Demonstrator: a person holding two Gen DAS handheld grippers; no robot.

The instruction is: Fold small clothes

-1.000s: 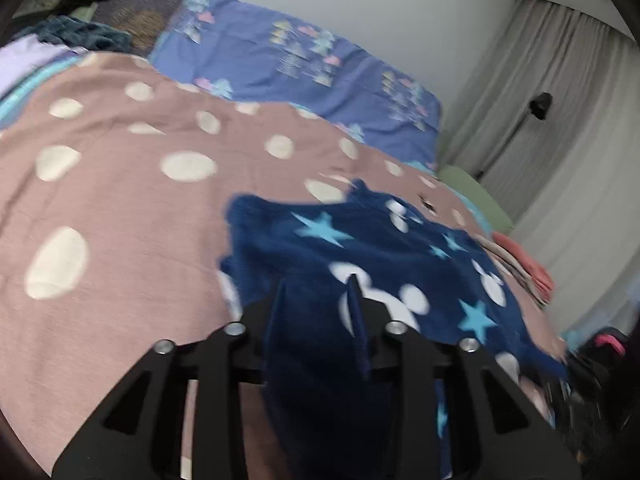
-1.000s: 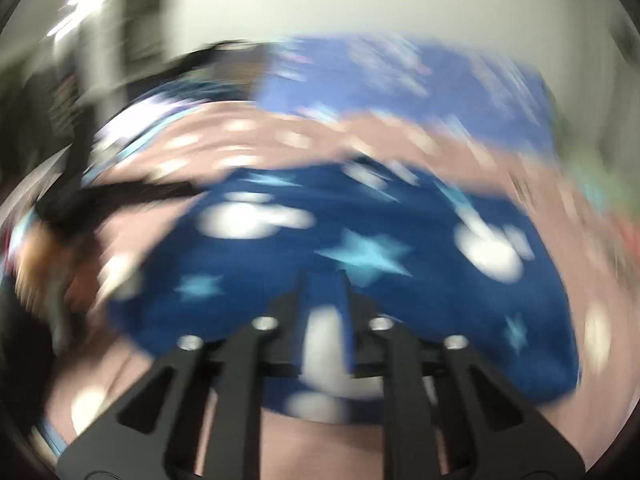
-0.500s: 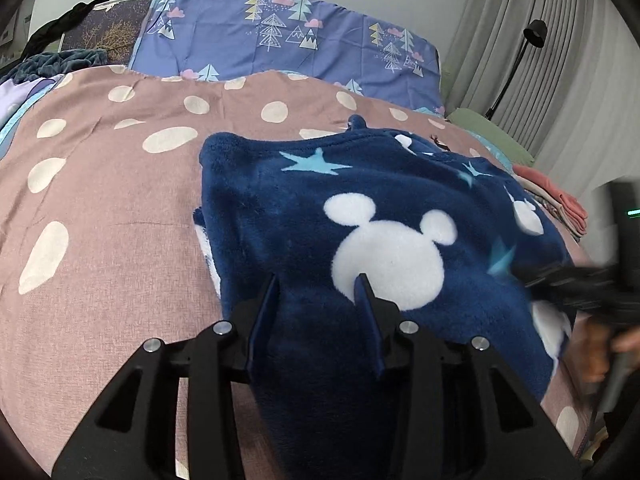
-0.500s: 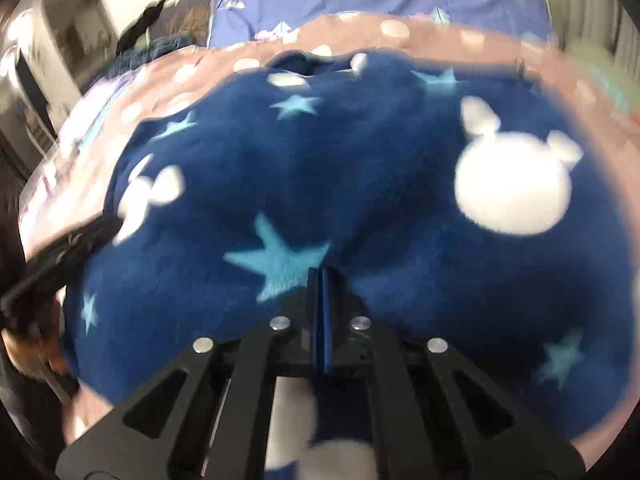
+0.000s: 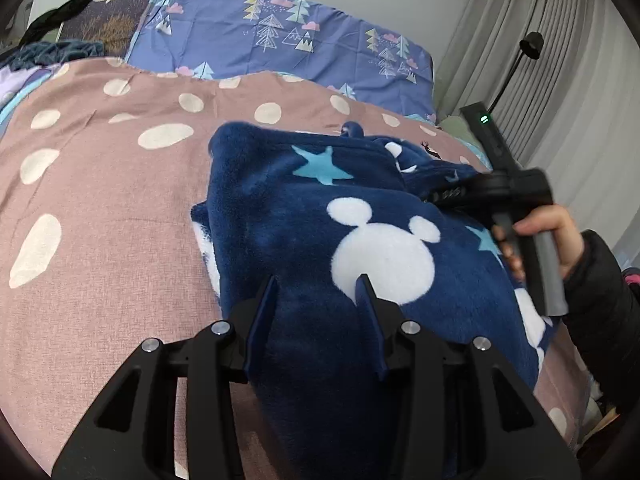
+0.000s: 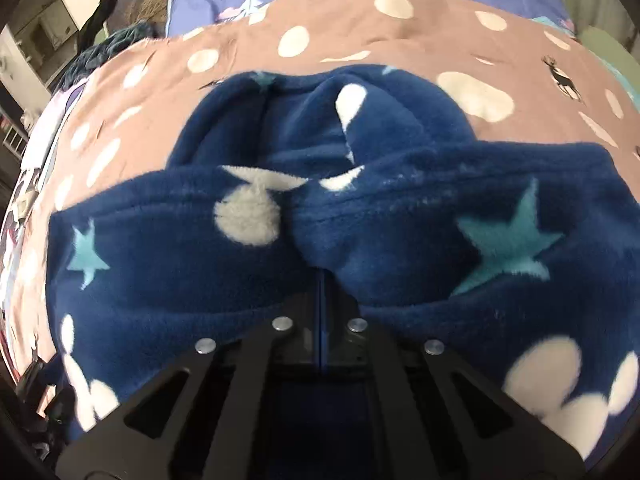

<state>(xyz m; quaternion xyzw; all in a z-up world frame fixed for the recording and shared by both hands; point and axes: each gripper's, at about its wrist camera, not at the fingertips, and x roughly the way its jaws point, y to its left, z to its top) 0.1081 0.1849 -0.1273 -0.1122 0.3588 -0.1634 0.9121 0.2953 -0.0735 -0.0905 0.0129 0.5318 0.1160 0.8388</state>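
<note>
Insp. A: Status on the fleece garment [image 5: 320,216]?

Insp. B: Navy fleece w/ stars and mouse-head shapes, lying on the polka-dot bedspread [image 5: 100,184], approx. mid-bed. Pillow [image 5: 280,36] at the head, clear of it.

Insp. A: Left gripper [image 5: 316,300]?

Insp. B: Jaws part-way apart w/ a thick bunch of fleece filling the gap between them; looks like a hold on the near edge, but pad contact is hidden under the pile, so can't confirm pressure.

Insp. A: Right gripper [image 6: 322,280]?

Insp. B: Jaws fully together, pinched on a fold of the same garment; cloth puckers in toward the tips in the right wrist view. In the left wrist view, the person's hand [image 5: 540,236] holds it at the garment's right side.

Insp. A: Progress?

Insp. B: Early-to-mid, in my judgement. One layer laid over another, hem visible across the right wrist view, neck opening beyond it. Not yet a neat packet: edges uneven, left side lumpy. Remaining: finish this fold, flatten, prob. one more fold. Small stack of folded cloth [image 5: 452,124] sits at the far right edge; contents unclear.
</note>
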